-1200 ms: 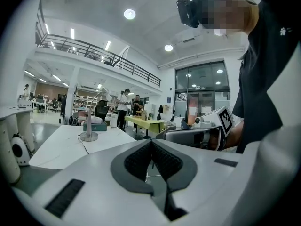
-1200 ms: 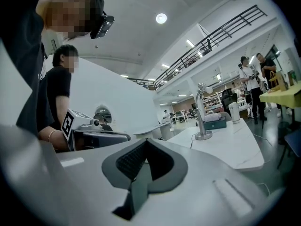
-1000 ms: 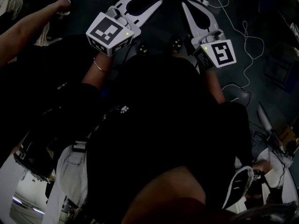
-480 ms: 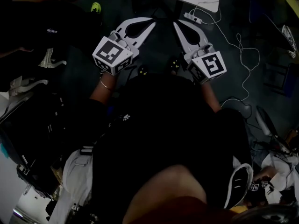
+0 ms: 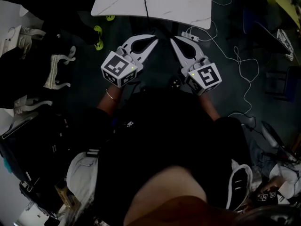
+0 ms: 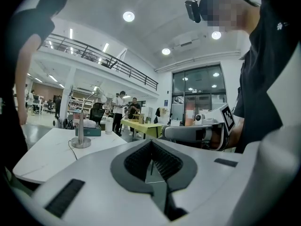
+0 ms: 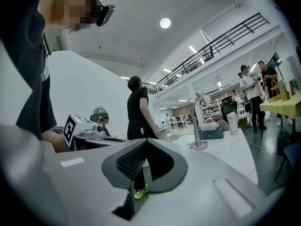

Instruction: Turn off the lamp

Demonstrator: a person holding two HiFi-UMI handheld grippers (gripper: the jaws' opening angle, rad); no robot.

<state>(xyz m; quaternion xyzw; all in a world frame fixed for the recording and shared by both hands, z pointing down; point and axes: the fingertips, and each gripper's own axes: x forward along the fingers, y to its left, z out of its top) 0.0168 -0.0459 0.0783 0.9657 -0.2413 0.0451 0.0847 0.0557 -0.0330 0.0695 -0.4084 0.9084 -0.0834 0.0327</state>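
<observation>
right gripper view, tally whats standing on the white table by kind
lamp: 1
teal box: 1
white container: 1
total: 3

A white marble-pattern worktop [image 5: 178, 4] carries a teal box [image 6: 89, 131] with a white cylindrical container [image 6: 109, 125] near it. On the dark floor, a white cable [image 5: 237, 60] trails away from a power strip [image 5: 190, 34] lying close to the worktop edge, and a bystander in black [image 7: 139, 112] wearing yellow-green shoes [image 5: 98, 32] stands at the worktop's left side in the head view. In the background, two further people [image 6: 123, 108] stand by a yellow table [image 6: 141, 125] below a railed mezzanine [image 6: 94, 55].
</observation>
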